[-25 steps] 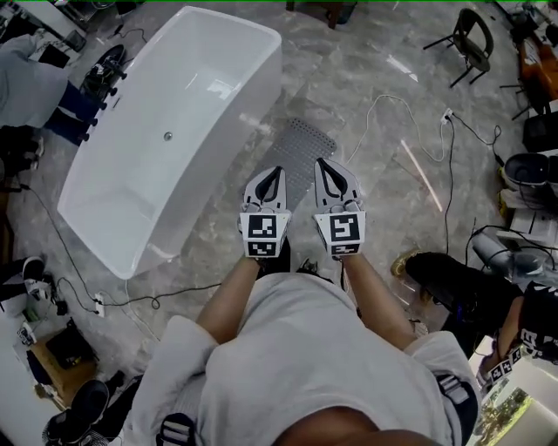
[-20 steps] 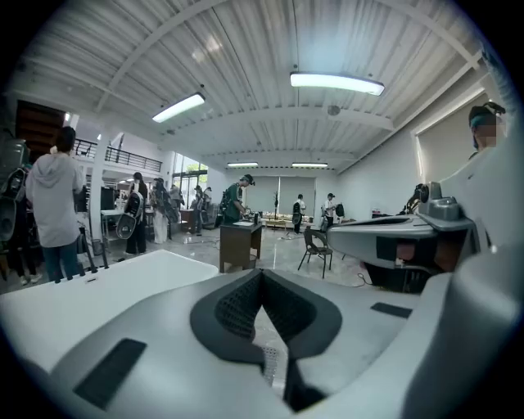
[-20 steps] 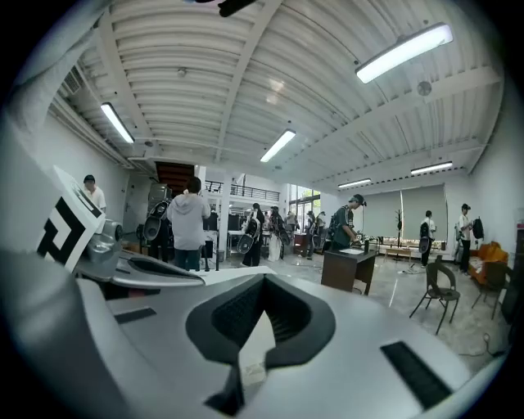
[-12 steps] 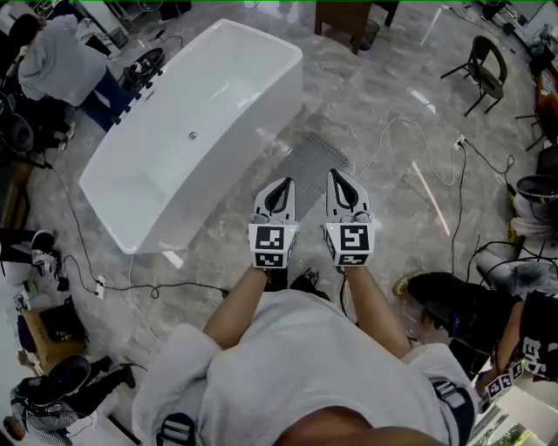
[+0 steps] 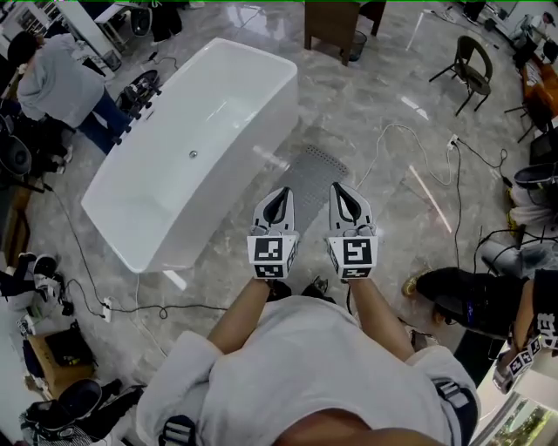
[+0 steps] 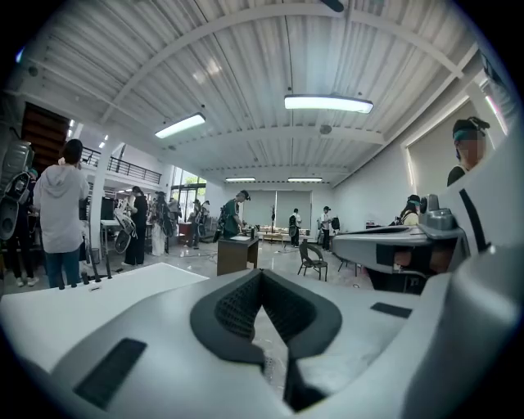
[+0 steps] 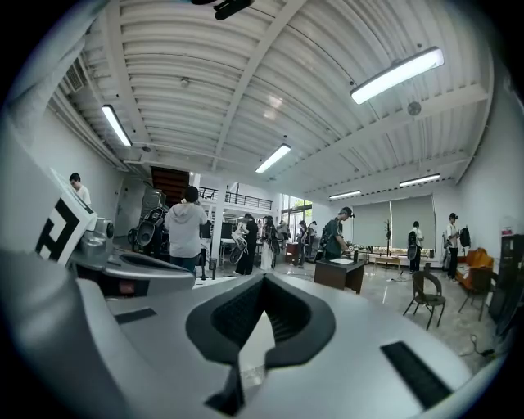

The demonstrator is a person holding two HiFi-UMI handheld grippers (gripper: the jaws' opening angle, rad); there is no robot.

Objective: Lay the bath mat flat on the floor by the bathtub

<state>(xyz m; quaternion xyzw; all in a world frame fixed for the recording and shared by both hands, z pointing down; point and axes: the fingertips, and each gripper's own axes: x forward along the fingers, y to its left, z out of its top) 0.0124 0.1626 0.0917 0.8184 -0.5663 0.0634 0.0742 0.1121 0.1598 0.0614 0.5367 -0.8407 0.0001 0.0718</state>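
Marble floor (image 5: 384, 235) bears bath mat (image 5: 312, 174) beyond left tongs (image 5: 279, 193) and right tongs (image 5: 340, 188).

We see glossy grey marble floor (image 5: 384, 96) around a dark wooden desk (image 5: 334, 19), black chair (image 5: 472, 61) right of it, white tube lights (image 6: 327, 103) above.

The head camera sat high above the person and looked steeply down past the shoulders, onto the left gripper (image 5: 279, 193) and right gripper (image 5: 338, 187) side by side. Each gripper camera rode right behind its own jaws, very close, facing level across the hall. All three caught the wooden desk (image 5: 331, 22) and chair (image 5: 471, 57) well ahead of the tips.
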